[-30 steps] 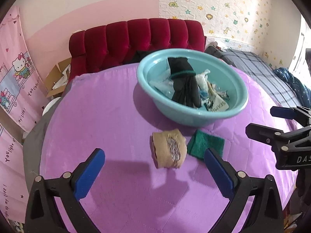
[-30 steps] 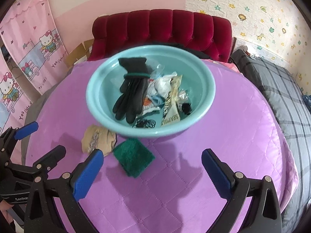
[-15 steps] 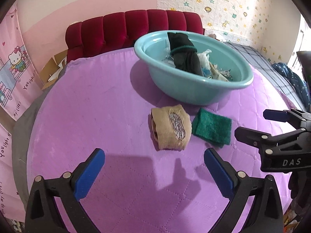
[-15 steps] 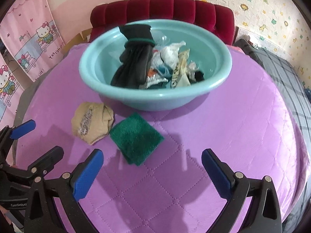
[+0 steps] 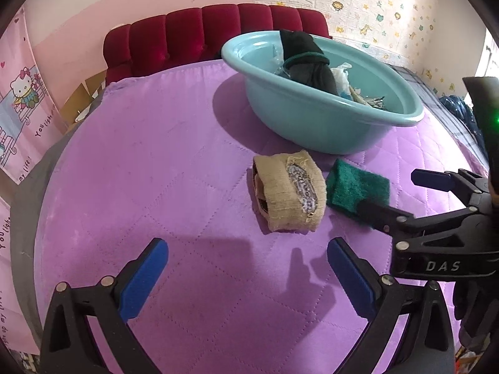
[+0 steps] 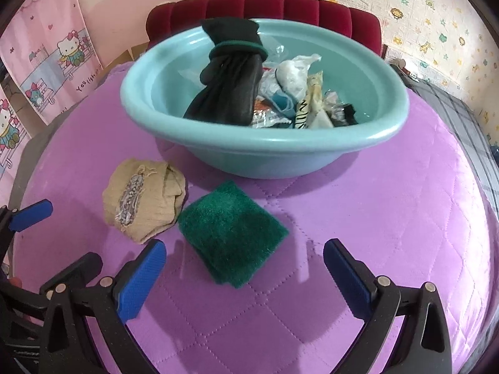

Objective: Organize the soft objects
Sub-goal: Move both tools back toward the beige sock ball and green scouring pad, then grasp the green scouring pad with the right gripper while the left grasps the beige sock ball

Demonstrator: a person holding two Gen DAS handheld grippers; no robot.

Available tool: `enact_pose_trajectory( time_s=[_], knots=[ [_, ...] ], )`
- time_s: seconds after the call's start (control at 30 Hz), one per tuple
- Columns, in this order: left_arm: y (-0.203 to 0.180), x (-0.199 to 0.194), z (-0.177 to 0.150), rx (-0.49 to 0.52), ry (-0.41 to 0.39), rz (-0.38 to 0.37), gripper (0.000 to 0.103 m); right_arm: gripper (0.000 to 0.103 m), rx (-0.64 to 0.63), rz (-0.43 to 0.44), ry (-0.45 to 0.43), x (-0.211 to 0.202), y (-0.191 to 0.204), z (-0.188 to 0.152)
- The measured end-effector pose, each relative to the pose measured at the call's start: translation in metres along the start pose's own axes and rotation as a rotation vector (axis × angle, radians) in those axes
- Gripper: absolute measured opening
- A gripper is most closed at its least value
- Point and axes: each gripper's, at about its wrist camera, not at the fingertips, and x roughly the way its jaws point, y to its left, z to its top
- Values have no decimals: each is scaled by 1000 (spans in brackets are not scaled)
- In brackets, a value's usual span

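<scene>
Left gripper (image 5: 248, 261): jaws spread wide, nothing between the blue pads, low over the purple quilted cover (image 5: 162, 162). Not touching anything that I can see

Right gripper (image 6: 244, 263): jaws also wide apart, empty. It hangs just in front of the green scouring pad (image 6: 232, 233), near edge of the pad lying between the two fingertips; contact cannot be told from its own camera. From the left camera, one black finger of the right gripper (image 5: 402, 198) crosses over the pad's (image 5: 355, 187) near corner

Tan rolled cloth (image 5: 288, 191) with a frayed patch on top lies flat on the cover, just left of the pad, edges about touching. Right camera shows it (image 6: 145, 198) beside the pad too

Teal basin (image 6: 280, 152) stands behind both, holding a black glove (image 6: 232, 90) with a green band, propped upright, plus crumpled wrappers (image 6: 293, 74) and small bits

Red tufted headboard (image 6: 265, 4) behind the basin
</scene>
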Motion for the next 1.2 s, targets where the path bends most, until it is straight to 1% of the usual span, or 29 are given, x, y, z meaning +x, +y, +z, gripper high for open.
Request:
enact_pose_trajectory(
  time_s=[0.2,0.27,0.3,0.33,0.37,0.4,0.43,0.47,0.5,0.53,0.6,0.73,0.93,1.13,1.2],
  knots=[
    [6,12,-2,-23,23,-2,103,103,-25,-12,9,17,8,3],
    [8,13,-3,-32,25,-4,103,101,-26,-14,3,21,9,4],
    [8,13,-3,-34,25,-6,103,96,-24,-12,3,23,9,5],
    [9,14,-3,-34,25,-8,103,89,-25,-15,5,25,11,7],
    [8,15,-4,-35,26,-8,103,86,-29,-18,11,27,11,7],
    [9,15,-4,-37,26,-9,103,81,-31,-19,18,31,10,8],
    [8,15,-4,-39,25,-12,103,71,-29,-17,23,34,9,9],
    [8,15,-4,-42,26,-15,103,65,-27,-12,24,35,8,8],
    [8,16,-3,-43,27,-16,103,49,-24,-3,18,35,7,9],
    [8,16,-3,-43,27,-17,103,27,-25,0,10,33,7,10],
    [6,16,-2,-42,29,-17,103,3,-19,11,5,33,5,11],
    [4,17,0,-48,19,-28,103,1,4,40,-7,24,-5,11],
    [-5,22,9,-49,9,-41,103,0,33,76,-14,8,-13,9],
    [-15,28,19,-49,-4,-57,103,0,51,79,-18,-2,-24,-1],
    [-17,31,21,-55,-2,-64,103,0,62,80,-24,-13,-39,-1]
  ],
)
